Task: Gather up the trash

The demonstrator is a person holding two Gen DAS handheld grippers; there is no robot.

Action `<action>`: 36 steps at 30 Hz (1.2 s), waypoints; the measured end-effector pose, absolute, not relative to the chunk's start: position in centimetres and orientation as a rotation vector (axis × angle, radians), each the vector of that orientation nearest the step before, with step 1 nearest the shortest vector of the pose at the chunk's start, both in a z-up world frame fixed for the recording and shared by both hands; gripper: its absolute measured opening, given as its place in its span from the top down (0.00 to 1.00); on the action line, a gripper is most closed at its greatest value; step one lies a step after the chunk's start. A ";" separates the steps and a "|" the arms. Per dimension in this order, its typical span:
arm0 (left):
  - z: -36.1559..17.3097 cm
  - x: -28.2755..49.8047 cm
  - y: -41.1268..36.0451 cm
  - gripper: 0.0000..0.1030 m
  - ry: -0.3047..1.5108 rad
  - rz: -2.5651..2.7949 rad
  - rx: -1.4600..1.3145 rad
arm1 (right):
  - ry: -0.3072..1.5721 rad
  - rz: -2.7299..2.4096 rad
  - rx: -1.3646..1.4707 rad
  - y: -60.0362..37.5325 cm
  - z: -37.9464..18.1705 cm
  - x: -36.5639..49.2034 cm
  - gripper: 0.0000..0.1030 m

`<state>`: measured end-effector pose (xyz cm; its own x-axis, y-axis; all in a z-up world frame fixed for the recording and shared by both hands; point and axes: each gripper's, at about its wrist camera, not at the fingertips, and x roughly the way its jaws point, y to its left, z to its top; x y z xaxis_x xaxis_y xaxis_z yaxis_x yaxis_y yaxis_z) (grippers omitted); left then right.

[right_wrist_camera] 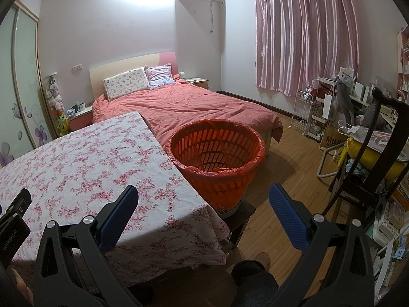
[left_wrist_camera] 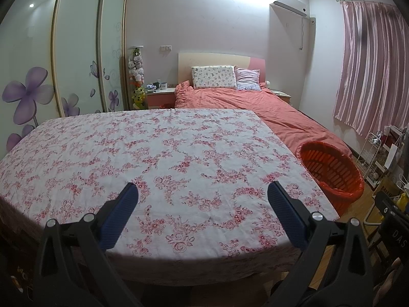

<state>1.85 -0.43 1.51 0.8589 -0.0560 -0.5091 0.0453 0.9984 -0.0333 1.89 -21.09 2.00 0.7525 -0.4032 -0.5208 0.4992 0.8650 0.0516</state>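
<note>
"MUJI" on brown bag (right_wrist_camera: 332, 138); "GenRobot.AI" on left tongs (right_wrist_camera: 11, 235).

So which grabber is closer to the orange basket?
Right. The right gripper hangs at the table's corner, with the orange basket just ahead of it. The left gripper is over the middle of the table, with the basket off to its right.

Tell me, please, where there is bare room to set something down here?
The floral tablecloth is bare between the wardrobe side and the orange basket. Floor is free between basket and dark chair. Crowded by the shelves under the curtain.
</note>
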 end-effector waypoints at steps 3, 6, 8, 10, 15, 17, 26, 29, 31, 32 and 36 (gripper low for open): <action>1.5 1.9 -0.4 0.04 0.535 -0.053 -0.020 | 0.522 -0.496 0.193 -21.1 2.0 1.9 0.02; 1.5 1.9 -0.4 0.04 0.536 -0.052 -0.021 | 0.522 -0.496 0.193 -21.1 2.0 1.9 0.02; 1.4 1.9 -0.3 0.04 0.538 -0.051 -0.022 | 0.522 -0.496 0.193 -21.1 2.0 1.9 0.02; 1.4 1.9 -0.2 0.04 0.539 -0.051 -0.020 | 0.522 -0.496 0.193 -21.1 2.0 1.9 0.02; 1.3 2.0 -0.2 0.04 0.542 -0.046 -0.017 | 0.522 -0.496 0.194 -21.0 2.1 1.9 0.02; 1.2 2.0 -0.1 0.04 0.542 -0.045 -0.016 | 0.522 -0.496 0.194 -21.0 2.0 1.9 0.02; 1.2 2.0 -0.3 0.04 0.541 -0.042 -0.015 | 0.522 -0.496 0.194 -21.1 2.0 1.9 0.02; 1.2 2.0 -0.2 0.04 0.542 -0.041 -0.014 | 0.522 -0.496 0.194 -21.1 2.0 1.9 0.02; 1.2 2.0 -0.3 0.04 0.542 -0.042 -0.014 | 0.522 -0.496 0.195 -21.1 2.0 1.9 0.02; 1.2 2.0 -0.3 0.04 0.542 -0.041 -0.014 | 0.522 -0.496 0.195 -21.1 2.0 1.9 0.02; 1.2 2.0 -0.3 0.04 0.542 -0.042 -0.014 | 0.522 -0.496 0.194 -21.1 2.0 1.9 0.02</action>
